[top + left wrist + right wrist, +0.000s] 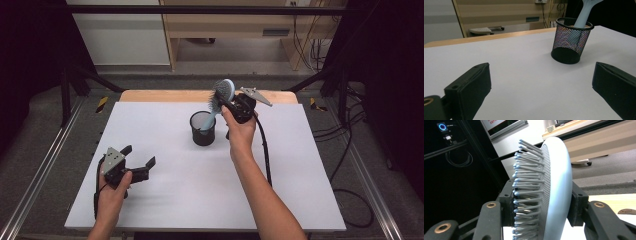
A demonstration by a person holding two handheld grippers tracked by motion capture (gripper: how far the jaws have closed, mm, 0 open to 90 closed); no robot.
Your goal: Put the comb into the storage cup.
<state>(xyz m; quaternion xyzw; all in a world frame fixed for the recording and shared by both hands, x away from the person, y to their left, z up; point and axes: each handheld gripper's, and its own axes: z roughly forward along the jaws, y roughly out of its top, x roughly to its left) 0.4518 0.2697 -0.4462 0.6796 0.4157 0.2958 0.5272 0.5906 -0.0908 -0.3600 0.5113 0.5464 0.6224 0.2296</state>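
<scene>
Pale blue plastic sits clamped in your right gripper [231,106]: its jaws are closed on the head of the hairbrush [222,93], one pad against the bristles and the other against the smooth back, as the right gripper view shows close up [549,190]. You hold the brush tilted above the far middle of the white table [200,195], with its handle running down into the black mesh cup [203,129]. That cup stands upright on the table, just left of your right hand [240,135]. Your left gripper [139,158] sits near the front left of the table, well apart from the cup, with its jaws spread wide and nothing between them; in the left gripper view the cup [571,41] stands beyond them with the blue handle rising from it.
</scene>
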